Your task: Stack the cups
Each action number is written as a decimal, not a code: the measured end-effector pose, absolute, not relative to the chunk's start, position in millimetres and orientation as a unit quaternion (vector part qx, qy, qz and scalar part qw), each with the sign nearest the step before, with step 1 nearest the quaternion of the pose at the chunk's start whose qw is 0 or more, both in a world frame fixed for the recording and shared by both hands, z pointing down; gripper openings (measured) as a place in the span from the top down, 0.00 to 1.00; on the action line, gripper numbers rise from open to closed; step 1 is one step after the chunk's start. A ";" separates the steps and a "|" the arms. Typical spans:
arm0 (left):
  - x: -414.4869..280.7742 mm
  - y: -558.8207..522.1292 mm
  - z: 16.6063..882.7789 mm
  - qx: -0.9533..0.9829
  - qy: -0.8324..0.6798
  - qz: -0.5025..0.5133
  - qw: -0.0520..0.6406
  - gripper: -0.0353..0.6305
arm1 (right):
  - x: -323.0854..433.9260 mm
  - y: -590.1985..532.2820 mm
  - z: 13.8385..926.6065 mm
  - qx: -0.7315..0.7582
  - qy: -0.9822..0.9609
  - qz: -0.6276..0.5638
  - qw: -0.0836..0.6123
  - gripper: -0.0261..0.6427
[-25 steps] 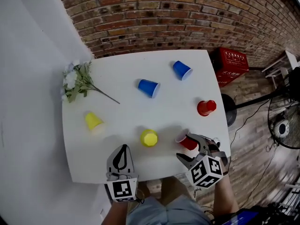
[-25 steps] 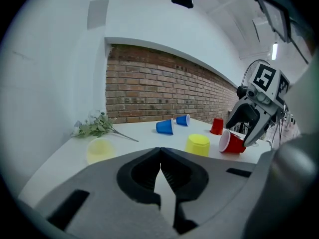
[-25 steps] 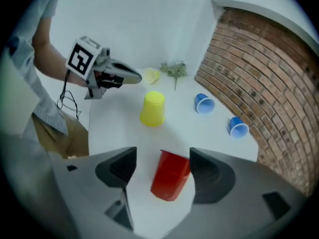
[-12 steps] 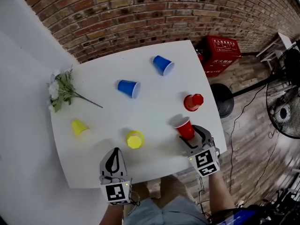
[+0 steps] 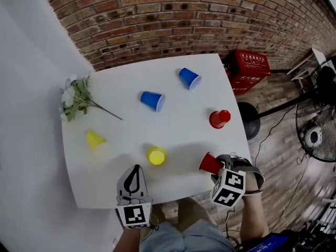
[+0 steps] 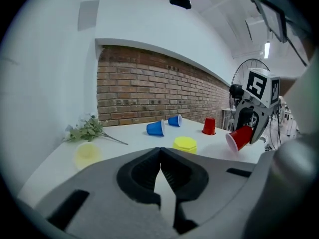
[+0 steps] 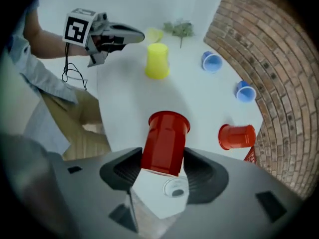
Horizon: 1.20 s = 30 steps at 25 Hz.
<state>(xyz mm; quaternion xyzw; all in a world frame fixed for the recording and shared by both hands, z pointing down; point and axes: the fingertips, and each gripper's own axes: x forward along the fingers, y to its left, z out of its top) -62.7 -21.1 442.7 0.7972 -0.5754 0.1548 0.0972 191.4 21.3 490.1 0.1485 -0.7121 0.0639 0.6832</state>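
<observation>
Six cups show, in three pairs: two blue, the near blue cup point(image 5: 153, 100) and the far blue cup point(image 5: 189, 78); two yellow, the front yellow cup point(image 5: 156, 155) and the left yellow cup point(image 5: 94, 139) (nearer the flower sprig point(image 5: 79, 98)); and two red. One red cup point(image 5: 219, 118) sits on the white desk point(image 5: 178, 125) near its right edge. The other, the tilted red cup point(image 5: 210, 163), is up off the desk at the front right corner, between the right gripper point(image 5: 220, 168) fingers, which are closing on its sides, while the left gripper point(image 5: 135, 173) hangs over the front edge, fingers pressed together on nothing.

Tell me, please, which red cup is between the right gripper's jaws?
The near red cup, tilted between the closing jaws of the right gripper; the far red cup stands alone.
</observation>
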 end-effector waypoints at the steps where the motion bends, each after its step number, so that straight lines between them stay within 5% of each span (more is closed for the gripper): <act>1: -65.9 -20.2 440.5 0.798 -0.576 0.152 0.094 0.94 | 192.5 24.6 489.7 0.137 -0.693 0.073 0.704 0.57; 6: -86.4 -15.2 432.1 0.793 -0.586 0.130 0.104 0.94 | 189.1 23.0 499.3 0.102 -0.622 0.087 0.771 0.58; 12: -108.3 -11.1 437.6 0.792 -0.586 0.115 0.125 0.94 | 149.3 -5.9 497.8 0.128 -0.636 0.078 0.757 0.50; 16: -111.4 -13.1 442.8 0.796 -0.580 0.111 0.134 0.94 | 131.5 -16.1 487.8 0.152 -0.672 0.088 0.720 0.40; 30: -77.7 -30.3 456.3 0.821 -0.539 0.156 0.110 0.94 | 151.2 14.4 514.1 0.208 -0.843 0.094 0.486 0.44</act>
